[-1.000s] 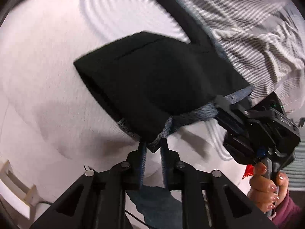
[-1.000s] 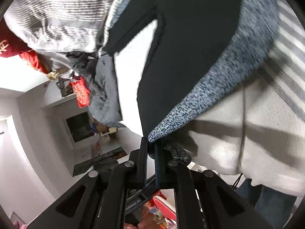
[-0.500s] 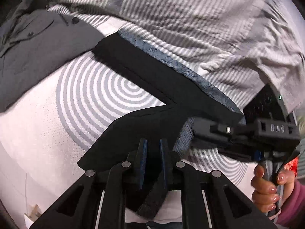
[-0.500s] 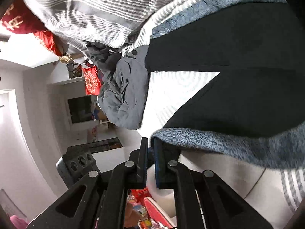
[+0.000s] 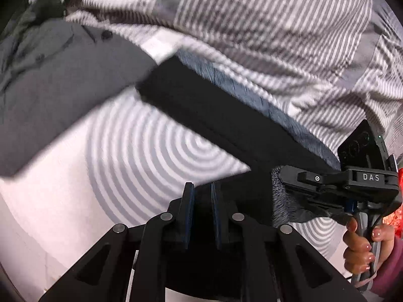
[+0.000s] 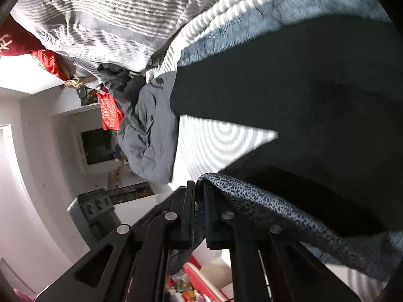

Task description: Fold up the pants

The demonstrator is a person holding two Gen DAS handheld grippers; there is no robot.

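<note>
Black pants [image 5: 214, 110] with a speckled blue-grey lining lie on the white bed sheet, one leg stretched toward the far left. The near part is lifted and doubled back over it. My left gripper [image 5: 201, 188] is shut on the black fabric at the bottom centre of its view. My right gripper [image 6: 199, 185] is shut on the speckled edge of the pants [image 6: 289, 105]. In the left wrist view the right gripper [image 5: 284, 176] comes in from the right, held by a hand [image 5: 362, 241].
A striped grey-and-white duvet [image 5: 264, 25] is bunched along the far side of the bed. A grey shirt [image 5: 55, 85] lies at the left, touching the pant leg's end. The sheet [image 5: 141, 151] has a grey ring pattern. Room furniture [image 6: 95, 209] shows beyond the bed.
Both grippers have carried the held end of the pants across toward the stretched leg. The hanging flap now lies lower and nearer the leg, and the duvet fills more of the view.
</note>
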